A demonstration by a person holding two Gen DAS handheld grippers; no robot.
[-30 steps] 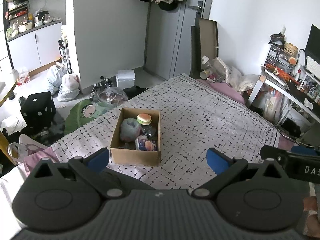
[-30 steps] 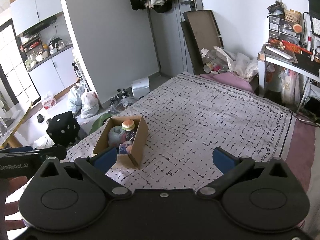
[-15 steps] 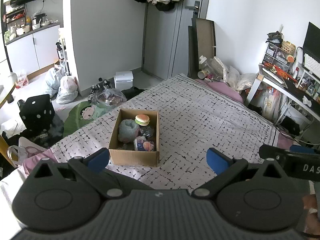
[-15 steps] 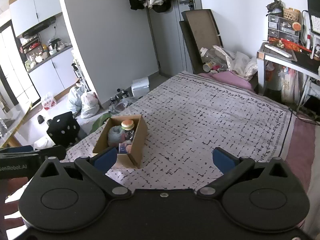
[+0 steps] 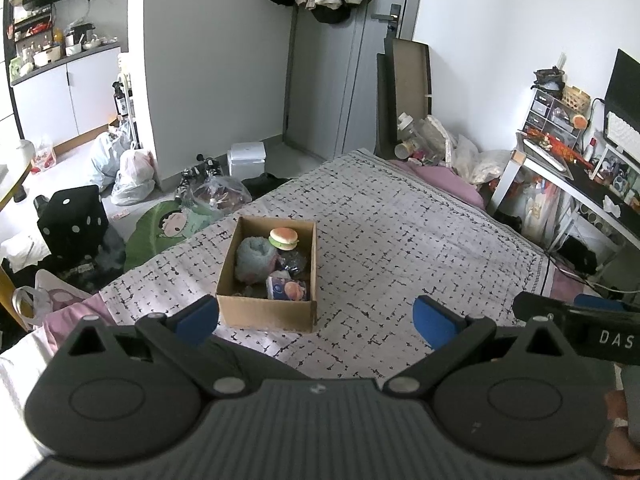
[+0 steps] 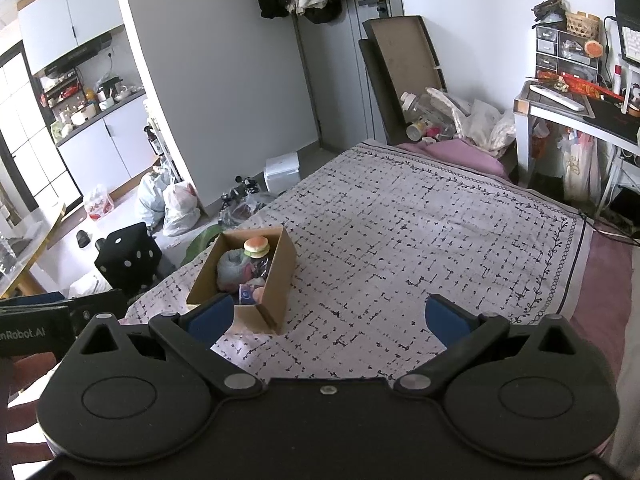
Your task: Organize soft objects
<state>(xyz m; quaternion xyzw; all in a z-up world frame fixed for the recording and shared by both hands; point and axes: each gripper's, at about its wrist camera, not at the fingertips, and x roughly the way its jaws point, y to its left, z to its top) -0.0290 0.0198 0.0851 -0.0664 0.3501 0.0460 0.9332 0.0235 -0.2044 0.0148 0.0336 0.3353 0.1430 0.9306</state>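
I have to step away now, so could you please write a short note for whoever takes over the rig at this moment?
Left tool: open, empty, held above the near edge of the bed.
Right tool: open, empty, beside it to the right.
The cardboard box sits upright on the patterned bedspread, ahead of the left tool. Inside: a burger toy, a fuzzy blue-grey plush, a small printed packet and some darker items I cannot identify.
Done: no soft items lie loose on the bedspread; those in view are in the box.
Left: probably nothing but a check; neither tool touches anything.
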